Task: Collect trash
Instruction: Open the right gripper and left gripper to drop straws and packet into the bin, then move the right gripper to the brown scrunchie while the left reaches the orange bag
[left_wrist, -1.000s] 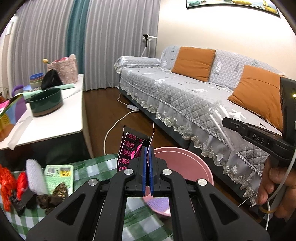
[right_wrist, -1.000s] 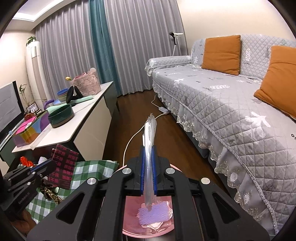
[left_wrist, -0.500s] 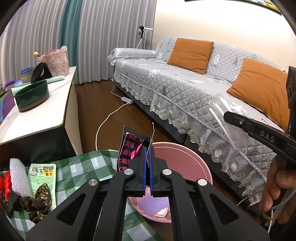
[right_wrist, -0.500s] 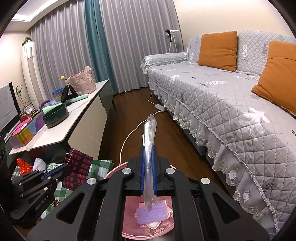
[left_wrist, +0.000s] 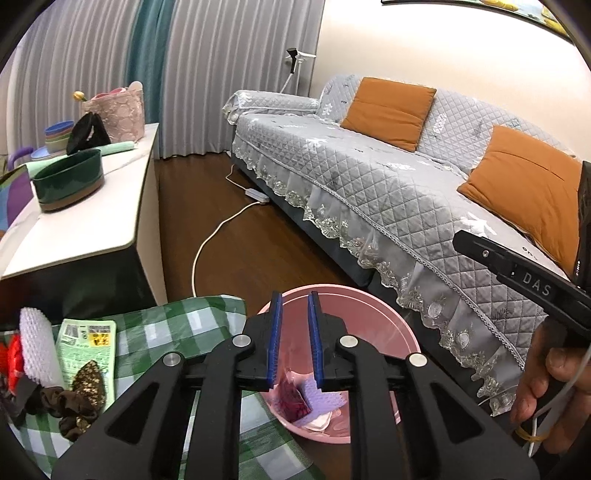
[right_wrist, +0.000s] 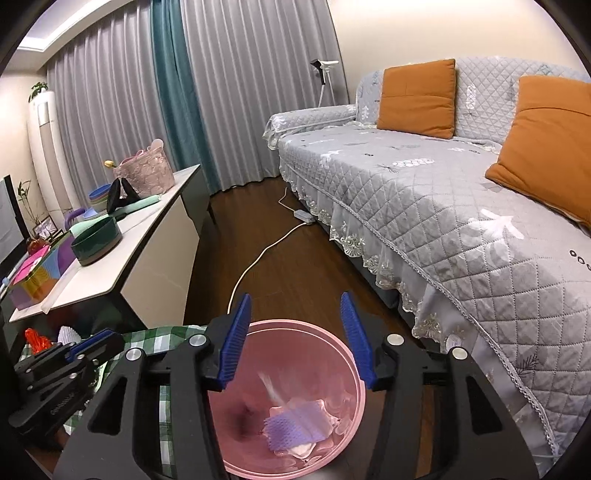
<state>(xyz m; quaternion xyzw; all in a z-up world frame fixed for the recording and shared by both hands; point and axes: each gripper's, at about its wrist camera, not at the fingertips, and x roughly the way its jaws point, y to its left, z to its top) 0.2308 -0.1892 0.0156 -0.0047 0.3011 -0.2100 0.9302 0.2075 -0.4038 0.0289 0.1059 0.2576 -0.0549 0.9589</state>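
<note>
Left gripper (left_wrist: 294, 339): blue-padded jaws parted by a narrow gap, holding nothing, poised over the near rim of the pink bin (left_wrist: 380, 300). Right gripper (right_wrist: 295, 339): jaws spread wide, released, directly above the same bin (right_wrist: 354, 373).

Bin contents: dark red printed packet (left_wrist: 293, 400), flat and crinkled; lilac mesh sheet (left_wrist: 325, 397), soft and gridded; a clear film strip (right_wrist: 271, 384), blurred, apparently dropping.

Remaining litter lies to the left of both grippers, on the green checked cloth (left_wrist: 177, 332) by its left edge: green printed sachet (left_wrist: 86, 349), flat, long axis running away from the grippers; white foam net sleeve (left_wrist: 38, 345), knobbly, roughly parallel to it; brown scrunchie (left_wrist: 74, 404), soft and ruffled; something orange-red at the far left, partly cut off.

Judgement: the left gripper is the nearer to the sachet, and its jaws would need to cross its short width.
</note>
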